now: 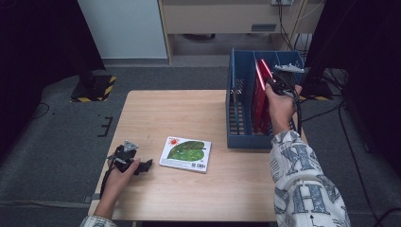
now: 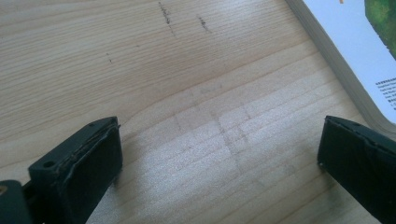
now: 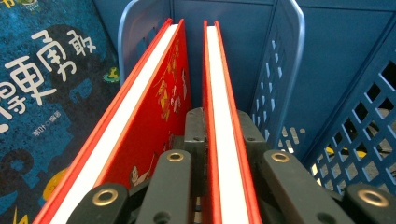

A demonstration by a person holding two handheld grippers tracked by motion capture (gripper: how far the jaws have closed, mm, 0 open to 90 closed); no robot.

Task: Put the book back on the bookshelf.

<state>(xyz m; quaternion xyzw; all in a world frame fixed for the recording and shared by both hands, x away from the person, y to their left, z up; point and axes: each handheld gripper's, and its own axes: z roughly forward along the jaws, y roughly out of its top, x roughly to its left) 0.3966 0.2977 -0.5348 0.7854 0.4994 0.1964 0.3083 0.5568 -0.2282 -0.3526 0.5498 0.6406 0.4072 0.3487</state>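
Your right gripper (image 1: 279, 82) is clamped on a red book (image 3: 224, 116), standing upright in the blue crate (image 1: 236, 113) at the far right. Your left gripper (image 2: 219, 154), jaws apart, rests on the table (image 1: 156, 113) near a leaf-cover book (image 1: 185, 153).

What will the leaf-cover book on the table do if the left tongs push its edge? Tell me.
The leaf-cover book lies flat on the smooth table, so it would probably slide, not tip. Its thick page block looks stiff, unlikely to flop. The open left tongs sit beside it.
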